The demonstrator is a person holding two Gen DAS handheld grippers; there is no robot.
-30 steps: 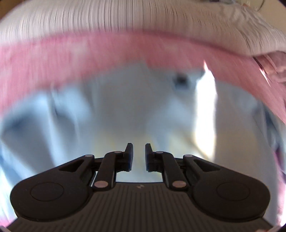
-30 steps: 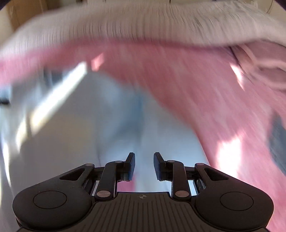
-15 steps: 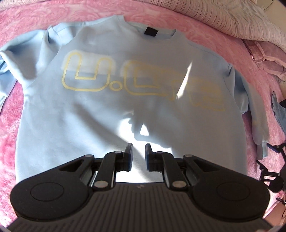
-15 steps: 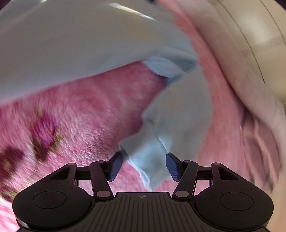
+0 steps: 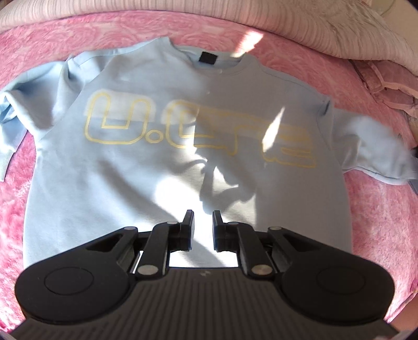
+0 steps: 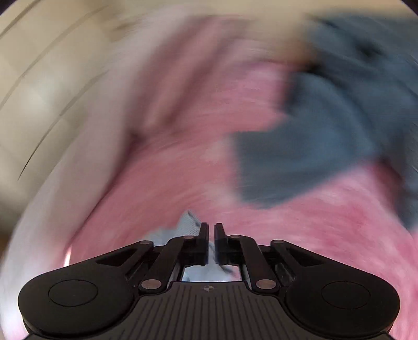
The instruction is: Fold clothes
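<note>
Light blue cotton fills the left wrist view: we see a sweatshirt (image 5: 183,162) lying flat, front side up, on a pink fluffy blanket (image 5: 378,209). It has yellow outlined letters across the chest and a small black label at the collar. Its sleeves go out to both sides, and the one at the right edge of this view looks blurred. Behind the blanket lies a white ribbed cover (image 5: 156,15). Our left gripper (image 5: 203,222) hangs over the lower part of the sweatshirt; its fingers stand a little apart with nothing between them.

The right wrist view is strongly blurred. Our right gripper (image 6: 211,230) has its fingers pressed almost together, and pale blue fabric (image 6: 186,226) shows between and beside them, so it seems to pinch this cloth. Farther off, a dark grey-blue garment (image 6: 326,130) lies on the pink blanket.
</note>
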